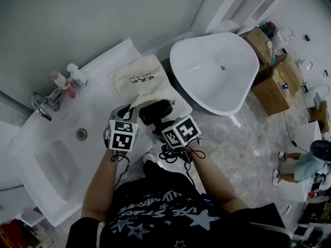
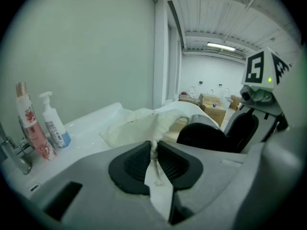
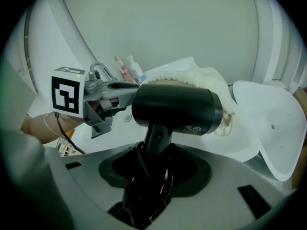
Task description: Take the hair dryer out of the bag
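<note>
While the left gripper (image 2: pixel 154 152) pinches the bag (image 2: pixel 136 128) edge, the right gripper (image 3: pixel 154 164) clamps the hair dryer (image 3: pixel 175 109) handle. Its barrel lies at the bag's mouth.

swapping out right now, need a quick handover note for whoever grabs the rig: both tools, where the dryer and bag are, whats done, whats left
Left tool: shut on an edge of the cream cloth bag, which lies on the white counter.
Right tool: shut on the handle of the black hair dryer, with the cord bunched at the handle.
Done: the dryer's body is out in the open, with its nose end at the bag's mouth.
Left: draw it fully clear, set it down, let go of the bag.
</note>
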{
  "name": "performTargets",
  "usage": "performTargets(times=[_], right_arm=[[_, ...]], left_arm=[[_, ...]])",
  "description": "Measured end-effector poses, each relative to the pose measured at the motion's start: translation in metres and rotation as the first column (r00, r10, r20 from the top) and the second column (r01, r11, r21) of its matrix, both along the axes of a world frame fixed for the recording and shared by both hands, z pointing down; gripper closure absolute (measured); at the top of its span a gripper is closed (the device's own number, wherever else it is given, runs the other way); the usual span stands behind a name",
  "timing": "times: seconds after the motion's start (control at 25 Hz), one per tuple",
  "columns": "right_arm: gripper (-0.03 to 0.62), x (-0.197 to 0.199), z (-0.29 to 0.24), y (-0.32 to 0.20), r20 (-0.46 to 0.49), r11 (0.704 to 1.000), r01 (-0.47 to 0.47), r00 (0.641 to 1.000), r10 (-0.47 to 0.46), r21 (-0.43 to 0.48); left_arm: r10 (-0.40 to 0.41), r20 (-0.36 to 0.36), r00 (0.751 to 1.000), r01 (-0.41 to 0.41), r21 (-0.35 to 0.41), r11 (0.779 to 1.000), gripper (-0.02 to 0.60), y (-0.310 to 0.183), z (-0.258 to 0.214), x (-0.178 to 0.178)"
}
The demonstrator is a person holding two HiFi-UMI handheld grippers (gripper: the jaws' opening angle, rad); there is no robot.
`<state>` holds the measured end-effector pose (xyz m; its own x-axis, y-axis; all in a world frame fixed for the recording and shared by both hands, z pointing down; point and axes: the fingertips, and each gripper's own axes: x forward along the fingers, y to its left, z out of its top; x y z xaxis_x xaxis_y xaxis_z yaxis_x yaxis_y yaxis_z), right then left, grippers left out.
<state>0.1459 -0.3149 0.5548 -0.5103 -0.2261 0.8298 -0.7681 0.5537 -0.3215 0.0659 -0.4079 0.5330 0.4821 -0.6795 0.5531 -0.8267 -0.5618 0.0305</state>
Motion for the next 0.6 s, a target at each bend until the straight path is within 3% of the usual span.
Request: performTargets(times=[0.2, 0.32, 0.36, 0.6], right_arm=[[0.41, 0.001, -0.015, 0.026, 0.018, 0.997, -0.066, 0.998, 0.065, 0.042], [0.41, -0.001, -0.028, 0.04, 0.041, 0.991, -0.113, 0.993, 0.11, 0.075], [0.41, -0.002, -0.033, 0.045, 0.05, 0.988, -0.13, 0.991, 0.126, 0.086], [0.41, -0.014, -0.058, 0.075, 0.101, 0.959, -0.227, 0.972, 0.212, 0.167]], left_arm=[[0.056, 0.016, 0.998, -0.056, 0.005, 0.998, 0.501, 0.017, 0.002, 0.001], [0.092, 0.029, 0.995, -0.092, 0.015, 0.996, 0.366, 0.03, 0.001, -0.003], [0.101, 0.027, 0.995, -0.101, 0.03, 0.994, 0.351, 0.034, -0.001, -0.004], [0.126, 0.005, 0.992, -0.126, 0.064, 0.99, 0.324, 0.083, -0.022, -0.029]])
